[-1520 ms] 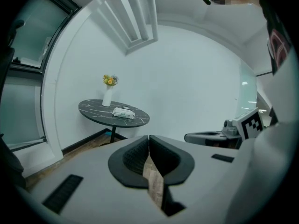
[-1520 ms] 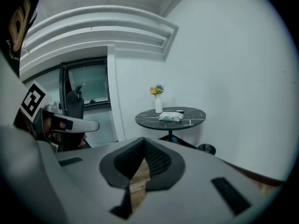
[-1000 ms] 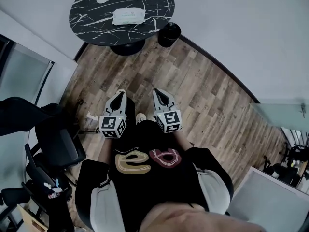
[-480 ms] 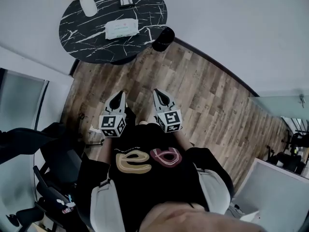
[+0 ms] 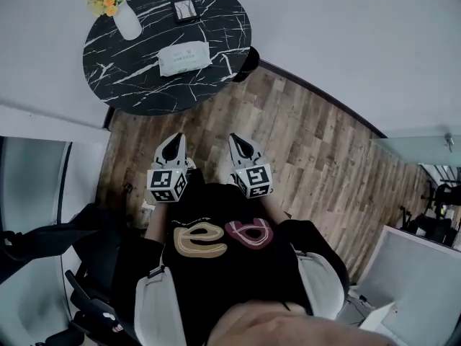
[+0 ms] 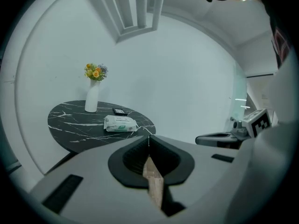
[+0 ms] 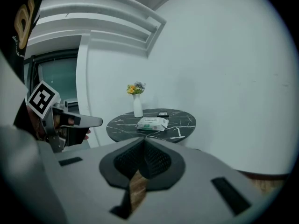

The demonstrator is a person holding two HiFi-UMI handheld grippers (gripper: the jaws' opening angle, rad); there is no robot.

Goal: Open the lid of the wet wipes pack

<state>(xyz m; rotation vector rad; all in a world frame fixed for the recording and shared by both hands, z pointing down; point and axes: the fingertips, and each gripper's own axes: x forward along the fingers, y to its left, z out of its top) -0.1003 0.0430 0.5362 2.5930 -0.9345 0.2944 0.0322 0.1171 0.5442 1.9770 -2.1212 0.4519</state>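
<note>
Across the wooden floor (image 5: 302, 143), on the round black counter (image 5: 130, 85), the wet wipes pack (image 5: 184, 58) lies flat and untouched, so opening its lid is all left to do. Both the left claw (image 5: 173, 144) and the right claw (image 5: 240, 144) are pinched shut and empty, well short of it. Only the head view shows the floor between.

no readable text, wet wipes pack (image 5: 184, 58) print tiny

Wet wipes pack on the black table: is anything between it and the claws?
Nothing visible: only brown wooden floor lies between the left claw, the right claw and the white soft wet wipes pack.
</note>
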